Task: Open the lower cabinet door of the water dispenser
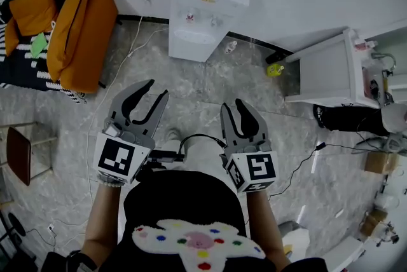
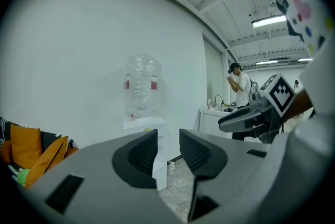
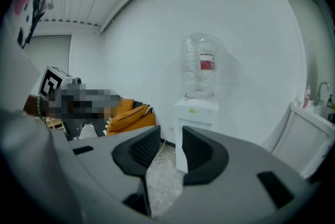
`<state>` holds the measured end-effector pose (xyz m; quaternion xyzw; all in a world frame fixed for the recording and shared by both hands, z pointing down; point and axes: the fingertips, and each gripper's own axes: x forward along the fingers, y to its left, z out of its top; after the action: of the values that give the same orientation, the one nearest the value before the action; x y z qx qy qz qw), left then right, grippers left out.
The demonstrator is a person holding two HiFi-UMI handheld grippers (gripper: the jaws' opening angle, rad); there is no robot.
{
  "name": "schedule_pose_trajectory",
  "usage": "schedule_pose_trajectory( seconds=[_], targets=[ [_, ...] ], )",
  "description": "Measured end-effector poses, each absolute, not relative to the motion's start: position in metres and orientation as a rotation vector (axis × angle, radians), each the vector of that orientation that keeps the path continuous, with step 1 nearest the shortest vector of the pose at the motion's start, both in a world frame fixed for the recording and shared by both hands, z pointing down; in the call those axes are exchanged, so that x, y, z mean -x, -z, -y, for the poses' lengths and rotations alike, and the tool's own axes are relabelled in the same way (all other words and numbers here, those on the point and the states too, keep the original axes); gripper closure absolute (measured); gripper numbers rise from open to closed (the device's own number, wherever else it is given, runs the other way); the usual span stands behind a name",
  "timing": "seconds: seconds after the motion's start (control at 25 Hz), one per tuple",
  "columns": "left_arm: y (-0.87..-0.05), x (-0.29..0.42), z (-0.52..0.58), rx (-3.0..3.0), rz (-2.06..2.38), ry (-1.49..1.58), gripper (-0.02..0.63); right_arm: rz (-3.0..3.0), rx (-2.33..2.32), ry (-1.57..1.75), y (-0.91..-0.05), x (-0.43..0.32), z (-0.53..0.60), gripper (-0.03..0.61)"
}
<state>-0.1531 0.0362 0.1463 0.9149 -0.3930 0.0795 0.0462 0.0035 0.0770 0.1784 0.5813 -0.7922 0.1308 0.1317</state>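
The water dispenser (image 1: 205, 13) stands against the wall, well ahead of both tongs. The left tongs (image 1: 157, 88) and right tongs (image 1: 232, 103) are parted and empty. Its lower door (image 1: 191, 45) looks light and stiff, probably best pinched at its free edge; no handle is discernible.

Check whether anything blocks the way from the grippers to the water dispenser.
Nothing visible does. Only bare floor lies between the left gripper, the right gripper and the water dispenser ahead of them against the wall.
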Motion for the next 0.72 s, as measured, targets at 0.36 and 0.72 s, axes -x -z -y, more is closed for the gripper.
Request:
schedule_pose_trajectory(
  seconds=[0.36,0.72],
  targets=[
    [-0.150,0.162,-0.035,-2.760,1.239,-0.213,0.482,2.295,-1.627,-0.389,-0.185,0.004,-0.074,0.460],
    [-0.143,0.151,-0.028,-2.758,1.316,-0.205,0.482,2.367,-1.538,-0.322,-0.180,-0.004,-0.048,0.459]
  ],
)
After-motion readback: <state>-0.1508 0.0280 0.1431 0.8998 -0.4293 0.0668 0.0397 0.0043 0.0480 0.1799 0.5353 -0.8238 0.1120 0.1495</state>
